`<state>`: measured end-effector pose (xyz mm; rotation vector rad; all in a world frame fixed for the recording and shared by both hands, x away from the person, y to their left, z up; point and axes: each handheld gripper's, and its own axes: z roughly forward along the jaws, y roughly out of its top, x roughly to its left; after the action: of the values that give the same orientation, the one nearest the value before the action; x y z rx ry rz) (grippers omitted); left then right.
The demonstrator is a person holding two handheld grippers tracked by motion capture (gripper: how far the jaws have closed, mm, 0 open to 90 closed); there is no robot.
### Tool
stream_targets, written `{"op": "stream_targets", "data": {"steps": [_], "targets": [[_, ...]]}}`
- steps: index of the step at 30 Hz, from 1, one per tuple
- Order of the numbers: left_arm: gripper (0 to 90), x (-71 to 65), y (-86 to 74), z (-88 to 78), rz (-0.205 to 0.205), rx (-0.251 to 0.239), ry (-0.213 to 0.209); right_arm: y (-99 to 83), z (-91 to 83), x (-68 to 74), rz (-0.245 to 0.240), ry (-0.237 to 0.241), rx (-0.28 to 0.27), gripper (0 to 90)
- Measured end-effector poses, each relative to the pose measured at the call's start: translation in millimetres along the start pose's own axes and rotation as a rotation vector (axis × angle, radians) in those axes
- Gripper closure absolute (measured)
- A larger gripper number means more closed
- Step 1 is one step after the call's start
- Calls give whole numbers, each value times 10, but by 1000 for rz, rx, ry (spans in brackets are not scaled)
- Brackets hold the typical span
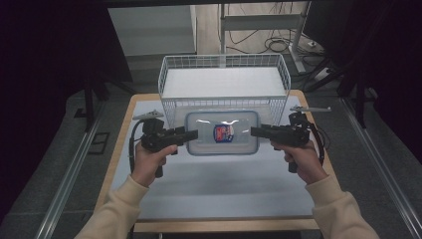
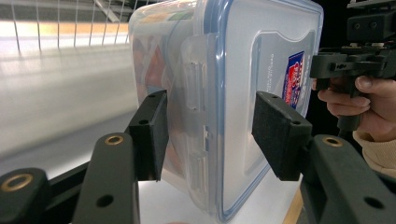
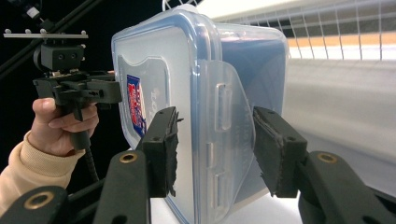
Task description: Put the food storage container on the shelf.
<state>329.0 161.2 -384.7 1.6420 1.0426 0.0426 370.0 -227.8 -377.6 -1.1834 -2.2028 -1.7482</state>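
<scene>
A white wire basket (image 1: 224, 82) stands at the far side of the table (image 1: 214, 194), and its inside holds nothing. Behind the table, on the floor, some dark cables (image 1: 271, 45) lie near the legs of a white frame (image 1: 296, 47). A metal rail (image 1: 67, 179) runs along the left side.

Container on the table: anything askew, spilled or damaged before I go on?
Nothing stands out. The container lies flat in front of the wire basket, lid on. The left gripper and right gripper bracket its ends, open. The right gripper's finger pads look frayed.
</scene>
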Motion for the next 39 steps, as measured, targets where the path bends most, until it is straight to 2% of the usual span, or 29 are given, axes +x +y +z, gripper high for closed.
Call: {"op": "stream_targets", "data": {"steps": [9,18,28,39], "targets": [[472,-12,339,-57,31,-14,3,301,-1,57,-21,1,-26,522],[471,-2,537,-76,38,-21,0,516,0,102,-41,-7,-34,522],[471,64,833,-46,38,-20,4,819,51,57,-42,-9,-35,520],[472,140,1029,21,33,-20,9,1015,111,-51,-24,-5,-35,518]]}}
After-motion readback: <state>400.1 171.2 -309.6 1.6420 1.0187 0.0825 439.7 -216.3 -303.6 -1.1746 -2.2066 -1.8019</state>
